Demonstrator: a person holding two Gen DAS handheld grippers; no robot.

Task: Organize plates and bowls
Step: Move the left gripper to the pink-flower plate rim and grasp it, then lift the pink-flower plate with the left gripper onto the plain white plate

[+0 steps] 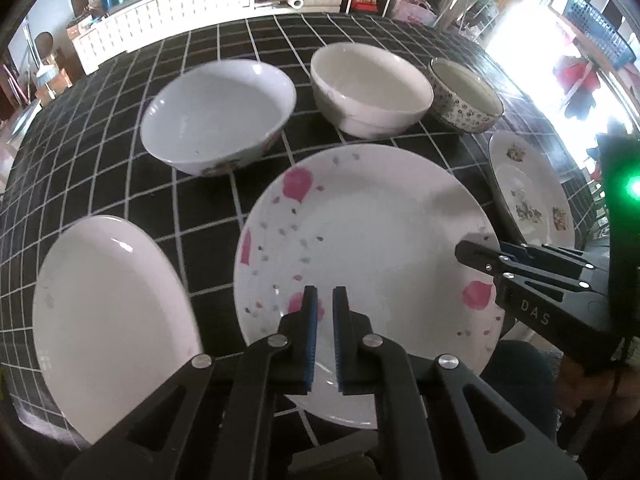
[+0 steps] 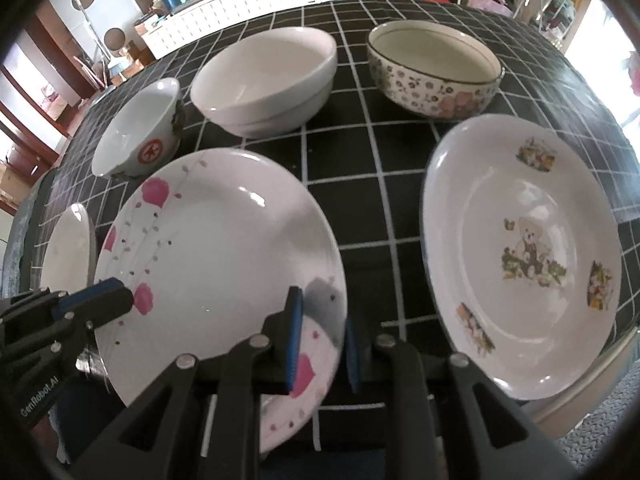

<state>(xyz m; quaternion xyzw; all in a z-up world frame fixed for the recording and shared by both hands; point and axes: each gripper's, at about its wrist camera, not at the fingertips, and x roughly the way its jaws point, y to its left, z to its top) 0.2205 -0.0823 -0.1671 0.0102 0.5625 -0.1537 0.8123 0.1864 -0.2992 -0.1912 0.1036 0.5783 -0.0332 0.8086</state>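
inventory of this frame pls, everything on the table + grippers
tablecloth: 1, black with white grid, covers the table
emblem bowl: 1, white with a red mark, back left
plain bowl: 1, white, back middle
patterned bowl: 1, small floral print, back right
flowered plate: 1, white with pink flowers, front middle
plain plate: 1, white, front left
bear plate: 1, white with bear prints, front right
cabinet: 1, white, behind the table
left hand-held gripper: 1, black with blue pads, shut, over the flowered plate
right hand-held gripper: 1, same colours, clamped on the flowered plate's right rim
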